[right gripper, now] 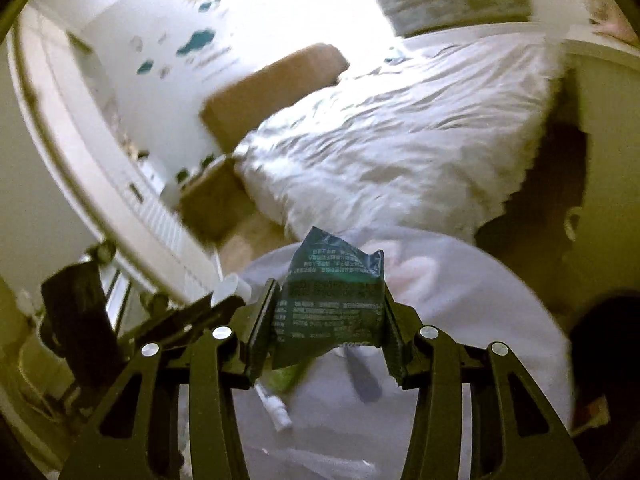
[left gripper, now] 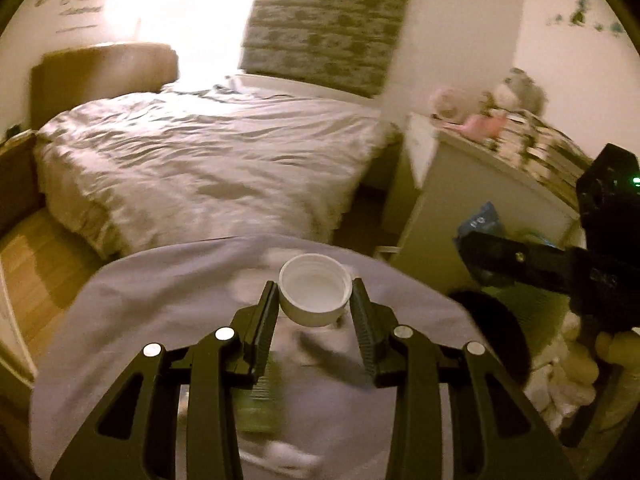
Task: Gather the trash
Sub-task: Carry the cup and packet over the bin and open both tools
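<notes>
A bed (left gripper: 208,160) with a rumpled pale cover fills the far middle of the room, with a brown headboard (left gripper: 104,76) seen at its far left end. A patterned curtain (left gripper: 328,20) hangs behind it beside a bright window. To the right of the bed a white cabinet (left gripper: 460,184) is seen, its top crowded with soft toys and other blurred items. Near the cameras a round table covered by a pale lilac cloth (left gripper: 168,292) is spread below both grippers; a few small blurred items lie on it, among them a green object and a white tube-like piece (right gripper: 276,408).

The left gripper (left gripper: 316,300) is closed on a white bottle cap (left gripper: 315,288), open side up, which is pinched between the two pads and held above the cloth. The right gripper (right gripper: 330,312) is clamped on a crumpled dark green wrapper (right gripper: 332,300) printed with small text, held between both pads and lifted clear of the table. In the left wrist view the right gripper appears at the right edge, with the wrapper seen as a bluish scrap at its tip.
</notes>
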The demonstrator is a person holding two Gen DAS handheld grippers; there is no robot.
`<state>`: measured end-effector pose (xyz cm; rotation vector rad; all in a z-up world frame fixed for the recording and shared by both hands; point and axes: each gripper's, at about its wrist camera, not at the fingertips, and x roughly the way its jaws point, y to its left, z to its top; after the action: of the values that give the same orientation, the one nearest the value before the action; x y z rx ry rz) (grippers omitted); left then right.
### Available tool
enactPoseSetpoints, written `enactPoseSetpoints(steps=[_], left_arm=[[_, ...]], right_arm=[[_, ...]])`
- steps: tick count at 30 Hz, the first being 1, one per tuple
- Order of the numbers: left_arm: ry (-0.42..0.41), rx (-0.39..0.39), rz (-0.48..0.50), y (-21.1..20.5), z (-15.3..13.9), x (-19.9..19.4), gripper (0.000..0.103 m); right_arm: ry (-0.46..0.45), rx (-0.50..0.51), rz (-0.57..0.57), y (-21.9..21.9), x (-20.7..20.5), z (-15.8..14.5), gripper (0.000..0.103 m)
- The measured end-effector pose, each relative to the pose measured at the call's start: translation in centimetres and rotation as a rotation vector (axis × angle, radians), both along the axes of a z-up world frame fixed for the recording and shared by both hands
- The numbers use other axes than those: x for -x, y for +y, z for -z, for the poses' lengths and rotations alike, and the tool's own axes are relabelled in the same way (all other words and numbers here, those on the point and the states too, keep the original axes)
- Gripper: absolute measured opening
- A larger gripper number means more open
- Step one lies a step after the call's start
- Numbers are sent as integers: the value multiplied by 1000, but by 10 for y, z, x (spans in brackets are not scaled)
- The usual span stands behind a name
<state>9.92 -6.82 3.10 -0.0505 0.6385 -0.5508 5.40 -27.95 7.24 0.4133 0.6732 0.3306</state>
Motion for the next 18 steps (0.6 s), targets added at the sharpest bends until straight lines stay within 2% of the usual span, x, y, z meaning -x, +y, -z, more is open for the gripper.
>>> enactPoseSetpoints(steps=[9,18], left_arm=[[-27,14,184,-114,-10,41,36],[-30,-1,315,-197,-5,67,36]], right_arm=[[-32,-14,221,-110,71,-1,47],[-29,-34,363,-182,112,14,47]])
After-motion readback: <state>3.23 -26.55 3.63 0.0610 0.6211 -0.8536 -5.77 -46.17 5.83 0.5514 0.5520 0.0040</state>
